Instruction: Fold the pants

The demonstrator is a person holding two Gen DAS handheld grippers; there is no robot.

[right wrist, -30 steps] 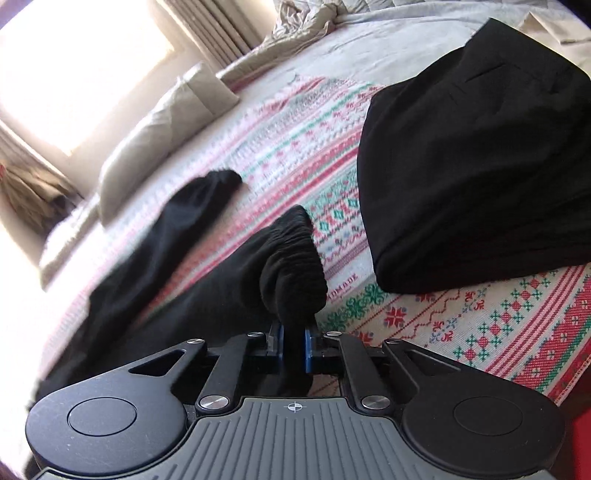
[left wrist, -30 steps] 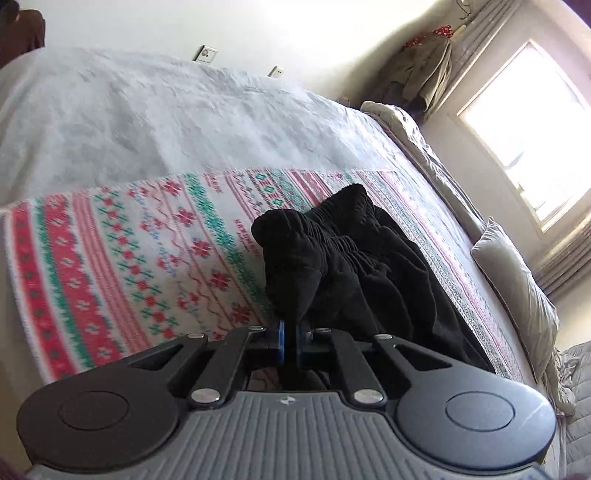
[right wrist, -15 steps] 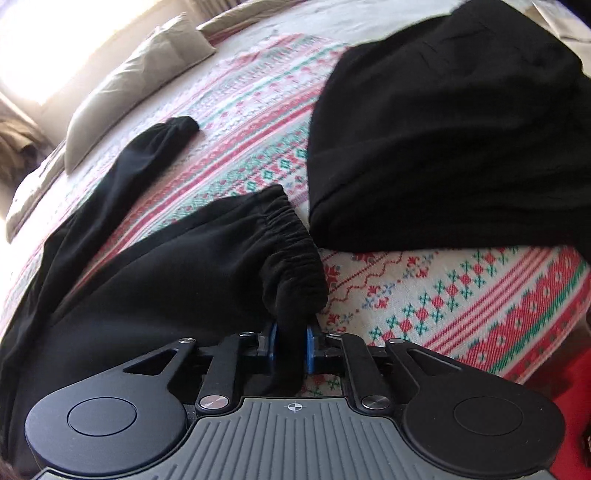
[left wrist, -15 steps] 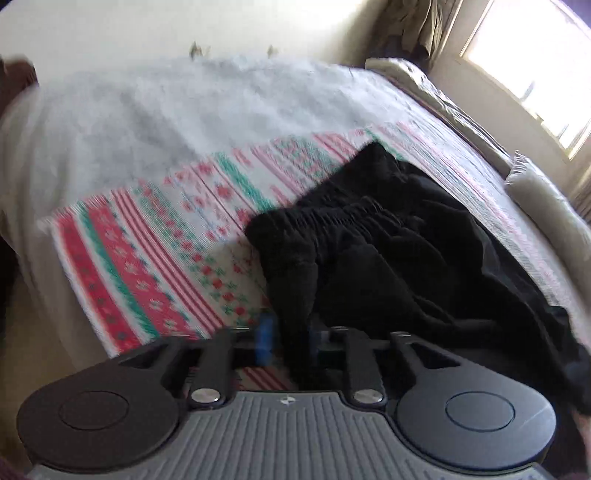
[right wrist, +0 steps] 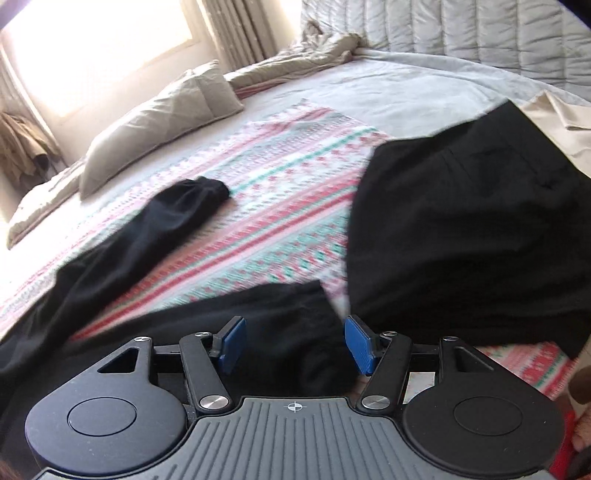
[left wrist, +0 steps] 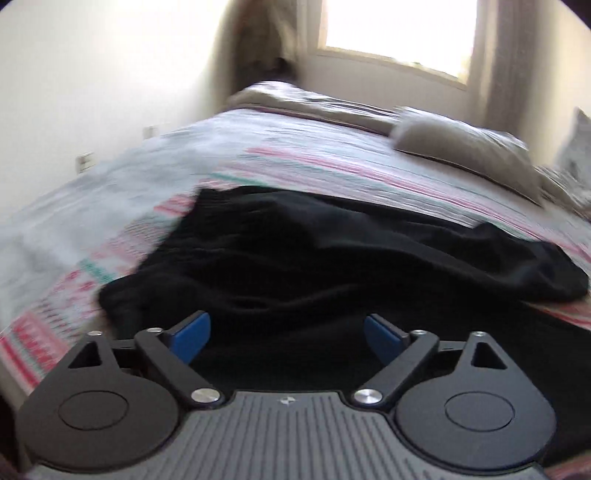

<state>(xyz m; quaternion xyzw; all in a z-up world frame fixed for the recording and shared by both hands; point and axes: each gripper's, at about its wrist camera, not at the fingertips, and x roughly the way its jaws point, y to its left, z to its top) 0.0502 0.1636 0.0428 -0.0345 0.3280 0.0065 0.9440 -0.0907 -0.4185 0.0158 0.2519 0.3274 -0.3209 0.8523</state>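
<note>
Black pants [left wrist: 332,266] lie spread on a red, green and white patterned blanket [left wrist: 303,166] on the bed. My left gripper [left wrist: 286,334] is open and empty just above the waist end of the pants. In the right wrist view the pants [right wrist: 122,258] stretch to the left, one leg ending in a cuff [right wrist: 207,190], and a waist corner lies under my right gripper [right wrist: 295,345], which is open and empty. The left wrist view is blurred.
A separate folded black garment [right wrist: 469,240] lies on the blanket [right wrist: 280,206] to the right of the pants. A beige pillow [right wrist: 159,122] and rumpled bedding [right wrist: 314,59] lie toward the window. A quilted headboard [right wrist: 461,33] stands at the back right.
Both grippers have opened and let go of the pants' waistband, which now lies on the blanket. Both views have swung toward the window.
</note>
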